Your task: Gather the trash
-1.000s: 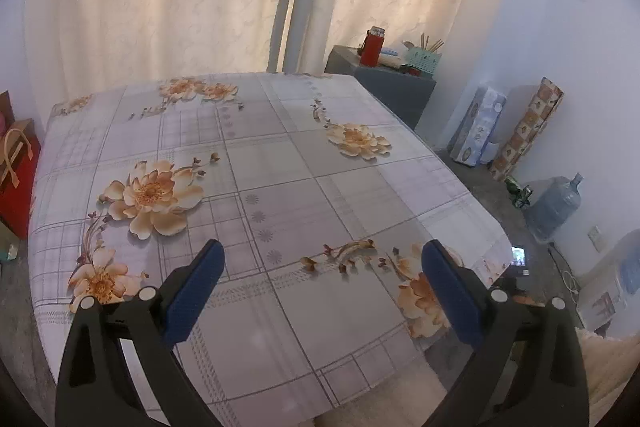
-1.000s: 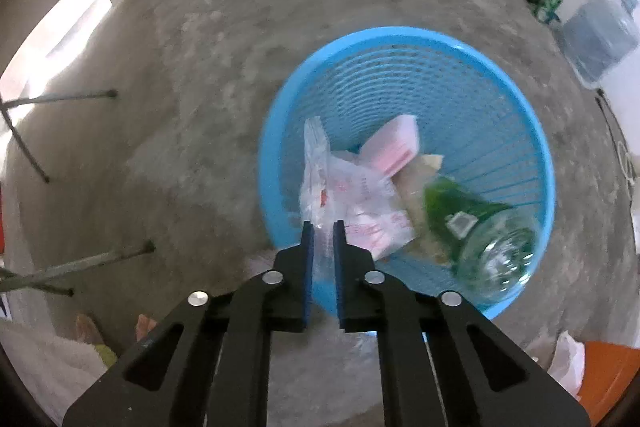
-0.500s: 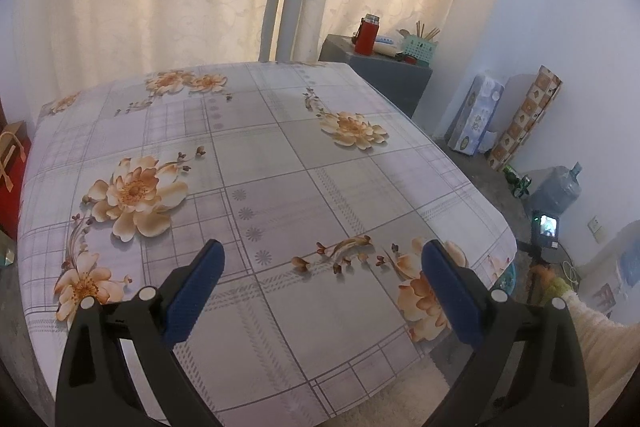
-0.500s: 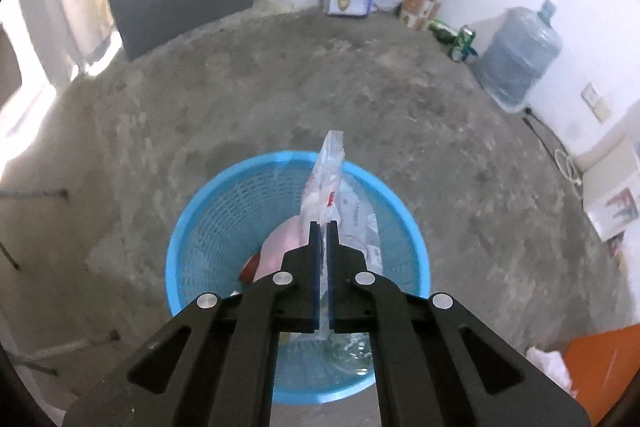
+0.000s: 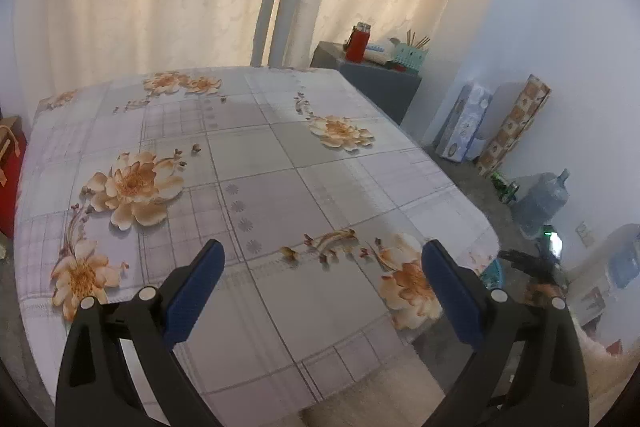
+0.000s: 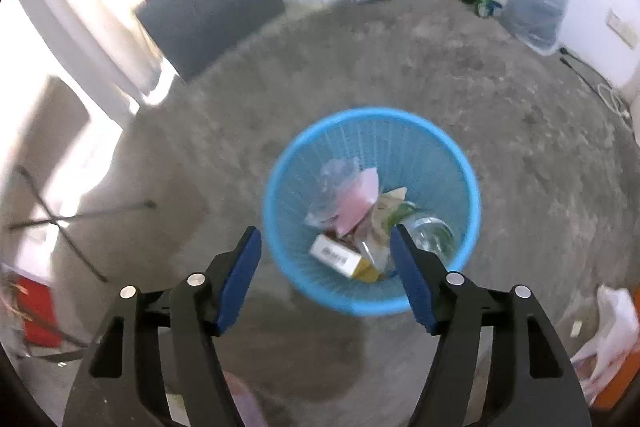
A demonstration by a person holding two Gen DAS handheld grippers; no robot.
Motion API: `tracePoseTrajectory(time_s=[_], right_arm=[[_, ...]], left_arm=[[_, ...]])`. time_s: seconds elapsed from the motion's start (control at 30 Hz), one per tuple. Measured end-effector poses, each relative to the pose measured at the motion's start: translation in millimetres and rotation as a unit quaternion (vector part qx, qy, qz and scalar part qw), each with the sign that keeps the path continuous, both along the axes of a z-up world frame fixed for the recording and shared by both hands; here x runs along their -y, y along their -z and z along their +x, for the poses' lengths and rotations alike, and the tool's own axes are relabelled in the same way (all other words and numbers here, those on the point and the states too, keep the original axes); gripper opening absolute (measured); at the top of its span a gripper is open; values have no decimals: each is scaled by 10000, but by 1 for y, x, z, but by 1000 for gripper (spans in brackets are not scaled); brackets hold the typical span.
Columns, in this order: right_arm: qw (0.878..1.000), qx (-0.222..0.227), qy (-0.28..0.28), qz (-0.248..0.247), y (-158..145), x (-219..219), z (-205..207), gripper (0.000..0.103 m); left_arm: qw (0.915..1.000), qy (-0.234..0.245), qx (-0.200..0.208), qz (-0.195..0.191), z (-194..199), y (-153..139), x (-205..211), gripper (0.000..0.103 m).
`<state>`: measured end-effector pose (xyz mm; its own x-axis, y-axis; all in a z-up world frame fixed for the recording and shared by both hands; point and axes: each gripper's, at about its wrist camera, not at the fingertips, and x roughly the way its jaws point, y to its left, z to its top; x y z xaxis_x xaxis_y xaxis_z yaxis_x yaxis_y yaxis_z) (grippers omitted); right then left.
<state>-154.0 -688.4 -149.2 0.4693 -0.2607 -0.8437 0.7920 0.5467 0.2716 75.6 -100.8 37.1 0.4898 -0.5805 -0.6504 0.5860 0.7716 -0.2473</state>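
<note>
Left wrist view: the left gripper (image 5: 320, 267) hangs over the table (image 5: 280, 167), jaws spread wide, nothing between them. The floral cloth shows no litter anywhere I can see. Past the table's right corner, a sliver of blue rim and a dark shape that may be the other gripper, too small to be sure.

Right wrist view: the right gripper (image 6: 326, 259) sits above the blue basket (image 6: 472, 195) on the concrete floor, pointing steeply down into it. Its jaws are opening, and nothing is between the pads. The clear plastic wrapper (image 6: 330, 187) lies inside the basket on top of the pile, with a pink packet (image 6: 358, 201), a small box (image 6: 334, 253) and a glass bottle (image 6: 430, 233). The frame is a bit smeared.

Step in hand, as I judge it: the drop itself, wrapper let go into the basket. The table looks done.

Next move likely calls for a look round for leftovers. A white plastic bag (image 6: 608, 331) lies on the floor at the right edge, well apart from the basket; if that counts as trash, it needs a low reach and a pinch on loose film.
</note>
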Motion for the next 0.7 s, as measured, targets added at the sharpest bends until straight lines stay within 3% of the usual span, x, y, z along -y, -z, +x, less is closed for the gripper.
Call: tracePoseTrajectory(time_s=[0.2,0.3,0.47,0.6,0.7], right_arm=[[9956,624,-432,-554,-94,-99,-44,91],[9913,686,-692,-885,-121,-150,-46,95],[9853,490,-714,-1470,-143,-223,-43,95],[9784,571,-980,-1730,-149,-257,-43,95],[9735,735,-1084,-1876,-153,-282,-47,95]], left_arm=[[9997,78,227,-60,-32,-6,-5,97],[9992,-23,386,62,-48,-5,-3,97],[9978,-172,542,326,-74,3,8,97],[9958,-412,643,513,-93,3,18,97],[9903,-628,946,801,-109,3,25,97]])
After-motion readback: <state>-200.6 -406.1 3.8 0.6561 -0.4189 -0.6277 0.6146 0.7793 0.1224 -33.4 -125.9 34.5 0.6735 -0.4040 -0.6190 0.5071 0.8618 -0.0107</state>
